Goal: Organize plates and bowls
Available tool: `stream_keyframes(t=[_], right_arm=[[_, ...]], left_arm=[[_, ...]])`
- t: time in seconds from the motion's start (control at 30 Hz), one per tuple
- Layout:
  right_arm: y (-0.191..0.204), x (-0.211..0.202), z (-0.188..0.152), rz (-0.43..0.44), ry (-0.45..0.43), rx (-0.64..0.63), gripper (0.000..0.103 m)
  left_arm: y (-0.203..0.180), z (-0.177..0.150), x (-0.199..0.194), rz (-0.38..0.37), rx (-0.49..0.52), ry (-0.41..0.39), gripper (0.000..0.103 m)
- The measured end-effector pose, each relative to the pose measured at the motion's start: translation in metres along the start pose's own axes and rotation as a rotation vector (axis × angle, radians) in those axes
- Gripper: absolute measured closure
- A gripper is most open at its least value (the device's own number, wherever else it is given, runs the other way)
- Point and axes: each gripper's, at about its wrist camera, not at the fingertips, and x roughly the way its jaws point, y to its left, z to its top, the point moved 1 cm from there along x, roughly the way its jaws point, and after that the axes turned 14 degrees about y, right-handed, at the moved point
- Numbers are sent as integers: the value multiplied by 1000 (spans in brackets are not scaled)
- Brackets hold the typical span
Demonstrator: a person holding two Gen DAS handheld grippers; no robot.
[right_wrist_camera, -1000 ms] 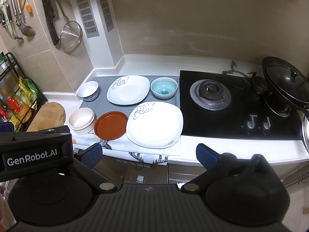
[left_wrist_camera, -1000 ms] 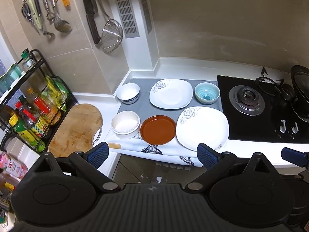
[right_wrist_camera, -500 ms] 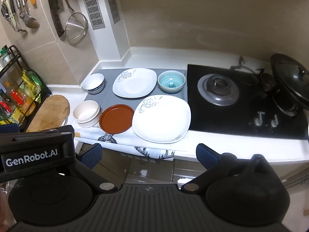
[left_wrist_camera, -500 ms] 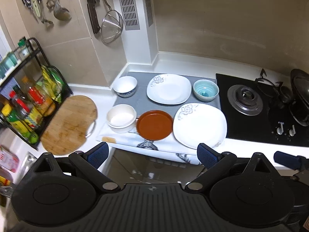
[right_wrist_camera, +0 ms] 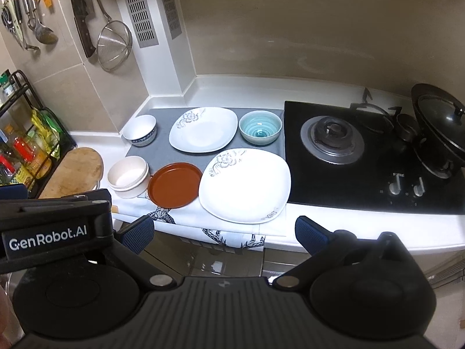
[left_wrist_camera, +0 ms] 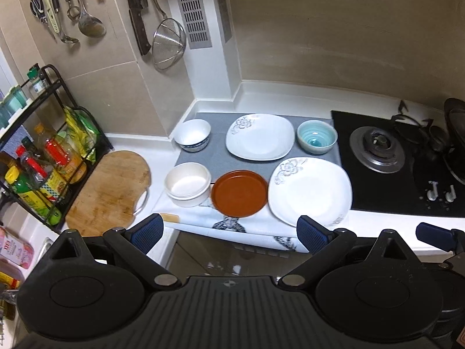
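On a grey mat (left_wrist_camera: pixel 218 157) lie a large white square plate (left_wrist_camera: pixel 309 190) at the front right, a smaller white square plate (left_wrist_camera: pixel 260 136) behind it, a brown round plate (left_wrist_camera: pixel 239 193), a cream bowl (left_wrist_camera: pixel 187 184), a white bowl with a blue band (left_wrist_camera: pixel 192 135) and a teal bowl (left_wrist_camera: pixel 316 137). The same dishes show in the right wrist view: large plate (right_wrist_camera: pixel 245 184), brown plate (right_wrist_camera: pixel 174 184), teal bowl (right_wrist_camera: pixel 260 128). My left gripper (left_wrist_camera: pixel 229 231) is open and empty, in front of the counter edge. My right gripper (right_wrist_camera: pixel 223 234) is open and empty, also short of the counter.
A black gas hob (right_wrist_camera: pixel 372 157) with a lidded wok (right_wrist_camera: pixel 438 122) lies right of the mat. A wooden cutting board (left_wrist_camera: pixel 109 187) and a black rack of bottles (left_wrist_camera: pixel 43 157) stand at the left. Utensils and a strainer (left_wrist_camera: pixel 168 45) hang on the wall.
Both grippers have shifted a little, so the dishes sit slightly differently in view. Nothing on the counter has moved and both stay open.
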Motion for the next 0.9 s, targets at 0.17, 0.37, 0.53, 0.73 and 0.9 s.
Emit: stream_keyframes(t=[0.17, 0.37, 0.53, 0.73, 0.9], right_arm=[[3, 11, -3, 10, 22, -4, 0], [5, 21, -3, 2, 33, 4, 0], [4, 35, 0, -1, 53, 25, 0], [5, 68, 11, -15, 106, 54, 0], [-5, 101, 20, 16, 70, 117, 0]], left_arm=[[3, -2, 10, -1, 4, 26, 5], [5, 0, 20, -7, 15, 40, 4], [2, 4, 35, -17, 37, 57, 4], [9, 20, 75, -100, 46, 129, 3], [16, 43, 118, -264, 115, 135, 3]])
